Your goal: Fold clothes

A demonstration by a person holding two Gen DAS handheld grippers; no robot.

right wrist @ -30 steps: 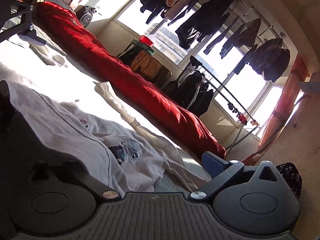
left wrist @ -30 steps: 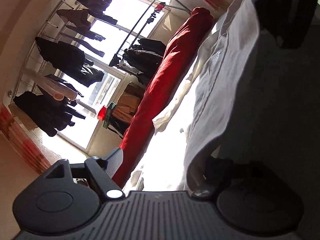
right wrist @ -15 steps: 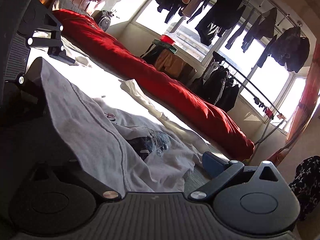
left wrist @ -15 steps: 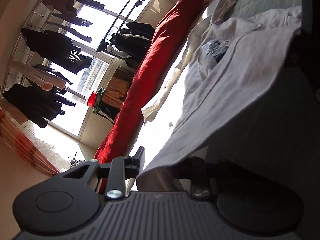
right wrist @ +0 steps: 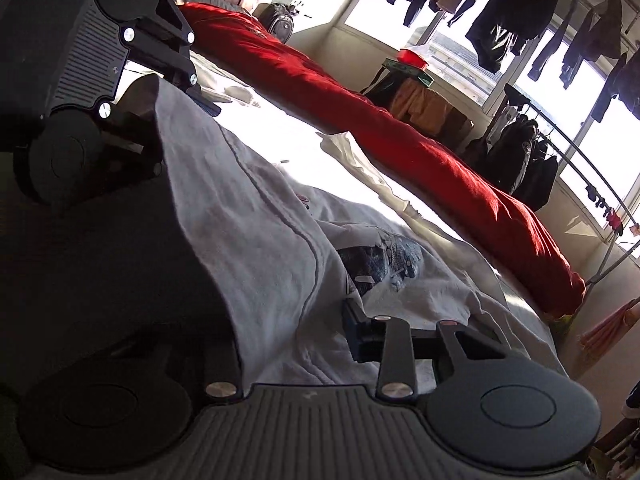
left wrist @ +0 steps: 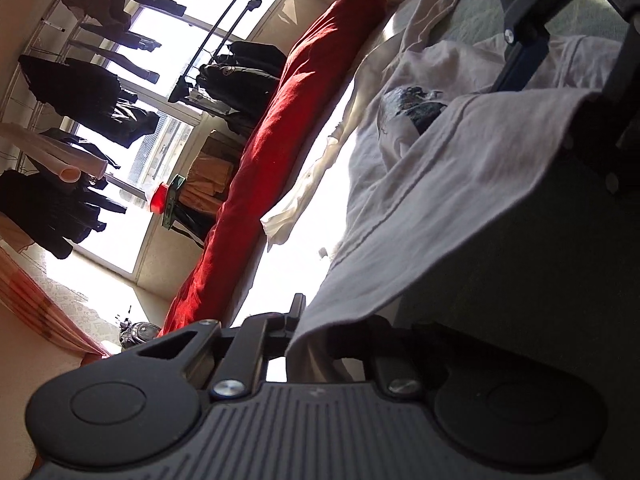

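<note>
Left claw (left wrist: 308, 332) clamped on white shirt (left wrist: 460, 184) hem (on bed); right claw (right wrist: 296, 340) closing around it.

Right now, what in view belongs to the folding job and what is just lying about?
Job:
- white T-shirt
- left tool, shut on its hem
- right tool, closing on the hem

Lying about:
- red blanket
- white cloth
- hanging dark clothes
- red bowl
</note>
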